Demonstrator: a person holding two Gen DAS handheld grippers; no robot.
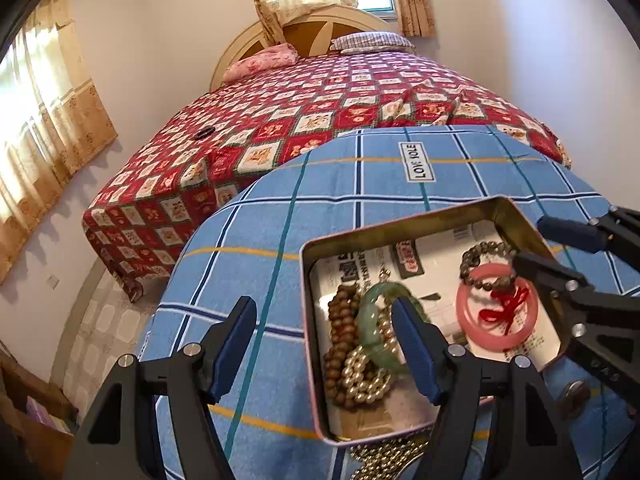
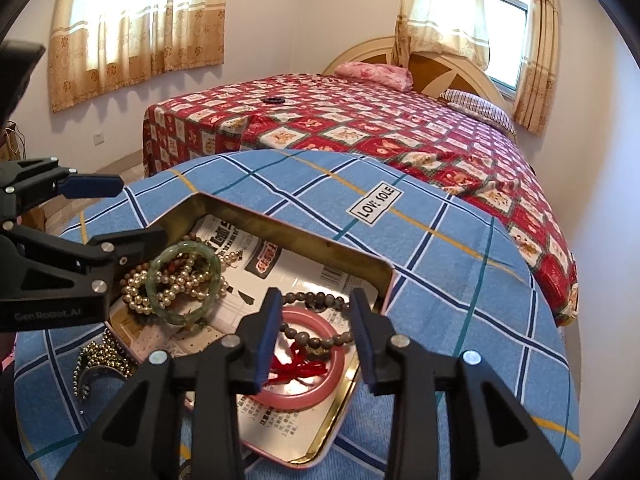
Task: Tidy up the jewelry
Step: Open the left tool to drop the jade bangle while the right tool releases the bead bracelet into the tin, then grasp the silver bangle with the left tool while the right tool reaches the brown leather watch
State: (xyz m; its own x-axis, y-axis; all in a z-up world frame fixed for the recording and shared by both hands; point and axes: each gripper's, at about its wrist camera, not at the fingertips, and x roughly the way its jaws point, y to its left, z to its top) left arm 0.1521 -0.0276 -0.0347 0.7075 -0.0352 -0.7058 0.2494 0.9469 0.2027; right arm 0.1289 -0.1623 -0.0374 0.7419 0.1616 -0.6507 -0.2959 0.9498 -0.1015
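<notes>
Your left gripper (image 1: 324, 344) stands spread wide, blue-padded fingers straddling the near-left wall of the tin (image 1: 400, 228); the left finger hangs over the checked blue cloth (image 1: 280, 200), the right inside the tin. Between them lie matte brown wooden beads (image 1: 340, 344), glossy pearls (image 1: 364, 372) and a smooth green bangle (image 1: 372, 320), the bangle just beside the right pad. Printed paper lines the shallow, round-cornered metal tin. Your right gripper (image 2: 316, 344) is also spread, holding nothing; the pink bangle (image 2: 308, 392), red knotted cord (image 2: 304, 364) and dull grey bead bracelet (image 2: 316, 340) lie directly between its fingers. Metallic beads (image 2: 100, 360) lie outside the tin, on the cloth.
</notes>
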